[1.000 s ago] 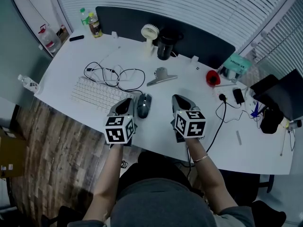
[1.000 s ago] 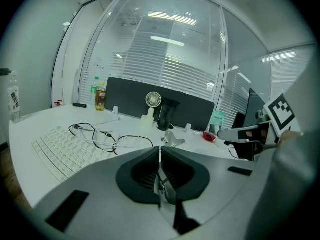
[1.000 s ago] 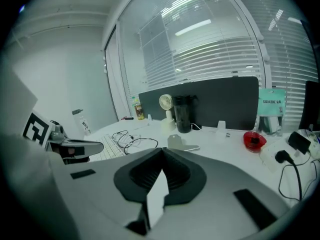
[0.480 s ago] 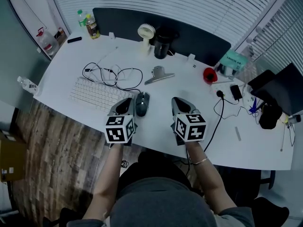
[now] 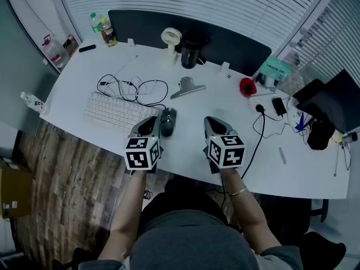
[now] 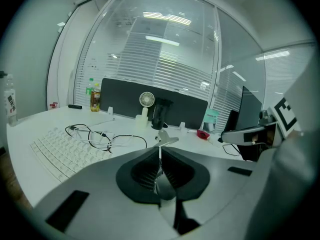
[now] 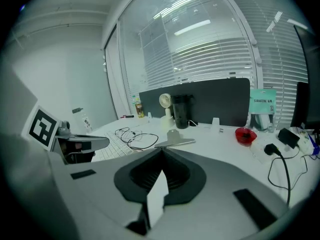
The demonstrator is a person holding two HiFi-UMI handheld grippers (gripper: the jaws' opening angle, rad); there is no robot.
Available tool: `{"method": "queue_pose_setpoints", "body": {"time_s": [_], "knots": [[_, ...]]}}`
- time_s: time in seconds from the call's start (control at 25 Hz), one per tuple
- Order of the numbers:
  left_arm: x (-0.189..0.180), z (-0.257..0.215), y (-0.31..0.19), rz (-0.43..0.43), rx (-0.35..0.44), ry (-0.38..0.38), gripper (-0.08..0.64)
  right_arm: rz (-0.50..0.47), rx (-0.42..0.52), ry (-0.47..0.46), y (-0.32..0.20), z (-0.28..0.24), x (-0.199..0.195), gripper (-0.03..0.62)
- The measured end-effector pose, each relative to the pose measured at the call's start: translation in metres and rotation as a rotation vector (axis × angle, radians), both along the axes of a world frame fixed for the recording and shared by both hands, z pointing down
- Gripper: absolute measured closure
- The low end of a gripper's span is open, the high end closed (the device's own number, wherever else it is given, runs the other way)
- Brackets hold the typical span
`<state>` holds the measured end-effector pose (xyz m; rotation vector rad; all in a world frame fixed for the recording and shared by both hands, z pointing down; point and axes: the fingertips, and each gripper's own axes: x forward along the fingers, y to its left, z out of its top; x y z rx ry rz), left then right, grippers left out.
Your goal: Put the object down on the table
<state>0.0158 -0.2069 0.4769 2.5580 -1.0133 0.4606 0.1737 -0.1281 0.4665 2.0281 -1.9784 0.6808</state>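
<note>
White counter (image 5: 194, 108): note no change in layout. Read left gripper (image 5: 150, 120) and right gripper (image 5: 211, 119) jaws as together, empty. Treat put-down as probably complete.

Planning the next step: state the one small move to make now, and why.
Probably open the right claw: it and the left claw are shut and look empty, and the metal clip already lies on the table.

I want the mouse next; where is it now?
In the head view the mouse lies left of centre on the table, just right of the left gripper, near the keyboard's right end.
</note>
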Motion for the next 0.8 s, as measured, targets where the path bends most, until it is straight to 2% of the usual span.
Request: {"method": "queue_pose_setpoints", "body": {"time_s": [0.8], "knots": [[0.004,0.0041,0.006,-0.005,-0.005,-0.01,0.529,-0.001,-0.023,-0.017,0.005,0.0086,0.0028,0.591]]}}
